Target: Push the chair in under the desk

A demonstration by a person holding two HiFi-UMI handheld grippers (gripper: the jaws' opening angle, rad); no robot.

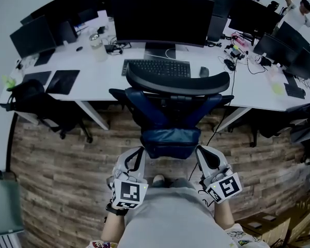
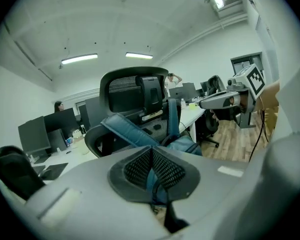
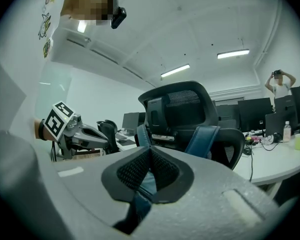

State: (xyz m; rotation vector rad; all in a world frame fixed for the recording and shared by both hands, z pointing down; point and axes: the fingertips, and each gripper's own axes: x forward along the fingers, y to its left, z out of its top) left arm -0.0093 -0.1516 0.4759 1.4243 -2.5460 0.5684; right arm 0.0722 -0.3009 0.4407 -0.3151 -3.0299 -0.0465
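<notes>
The left gripper (image 1: 137,153) has its fingers (image 2: 135,166) fully closed, pad against pad, at the 7 o'clock corner of the blue cushion (image 1: 170,138). Blue fabric shows just behind the pads; whether any is pinched I cannot tell. The chair (image 1: 178,81) faces the surface (image 1: 103,76) at 12 o'clock, its backrest top over the near edge. The right gripper (image 1: 202,153), at the cushion's 5 o'clock corner, has its fingers (image 3: 165,171) closed the same way.

Only the head view shows the keyboard (image 1: 156,67), mouse (image 1: 204,72) and monitor (image 1: 160,17) beyond the chair. Only the gripper views show the ceiling lights (image 2: 80,59), and each shows the other gripper.

A black bag (image 1: 28,94) sits at the chair's 9 o'clock. A cable (image 1: 217,128) drops toward the wooden floor (image 1: 57,164) at 3 o'clock.
</notes>
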